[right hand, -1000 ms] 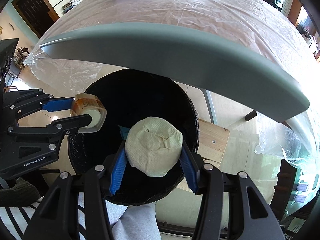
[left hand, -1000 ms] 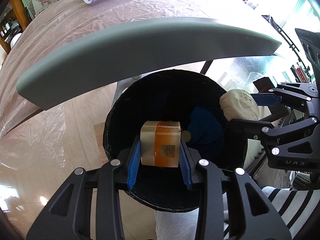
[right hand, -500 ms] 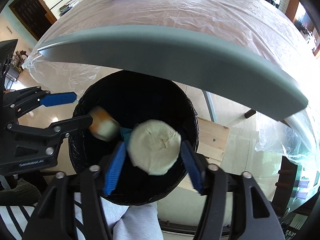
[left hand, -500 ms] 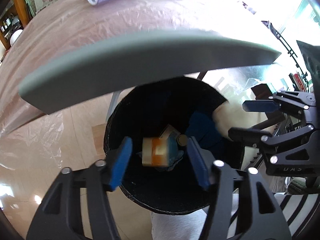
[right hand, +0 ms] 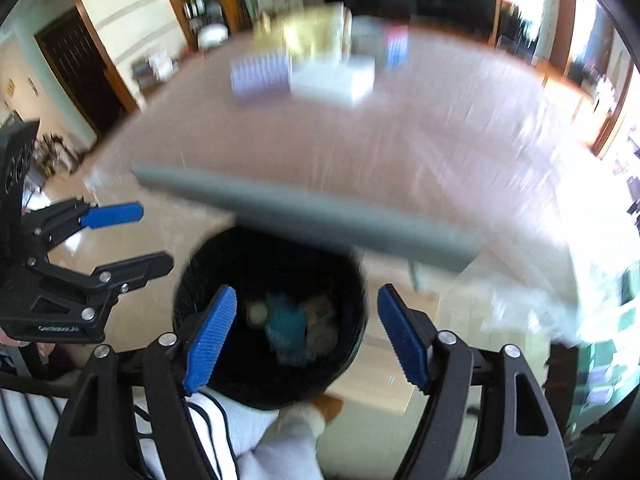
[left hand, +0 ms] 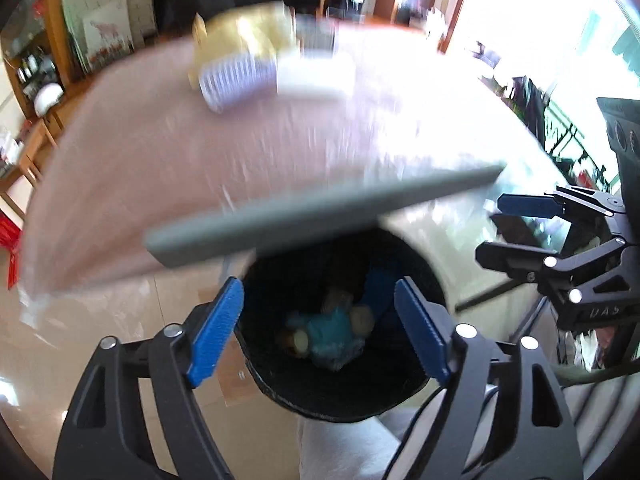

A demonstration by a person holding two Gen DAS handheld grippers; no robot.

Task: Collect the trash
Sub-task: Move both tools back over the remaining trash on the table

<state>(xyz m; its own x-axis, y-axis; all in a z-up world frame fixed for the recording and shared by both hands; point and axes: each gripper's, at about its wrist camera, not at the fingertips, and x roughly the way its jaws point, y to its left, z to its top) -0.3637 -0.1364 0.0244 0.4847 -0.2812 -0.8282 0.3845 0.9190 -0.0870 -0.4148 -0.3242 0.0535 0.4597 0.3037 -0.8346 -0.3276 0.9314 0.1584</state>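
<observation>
A black round trash bin stands on the floor below the table edge; it also shows in the right wrist view. Inside lie a blue crumpled thing, a tape roll and a pale paper wad. My left gripper is open and empty above the bin. My right gripper is open and empty above the bin too. Each gripper shows in the other's view, the right one and the left one. Both views are blurred.
A table covered in clear plastic film reaches over the bin, with a grey edge. At its far side stand a white ribbed roll, a white box and a yellow thing. A tiled floor lies below.
Both grippers opened and dropped the tape roll and the paper wad into the bin. Both have since risen and tilted up, so the bin looks smaller and more tabletop shows.
</observation>
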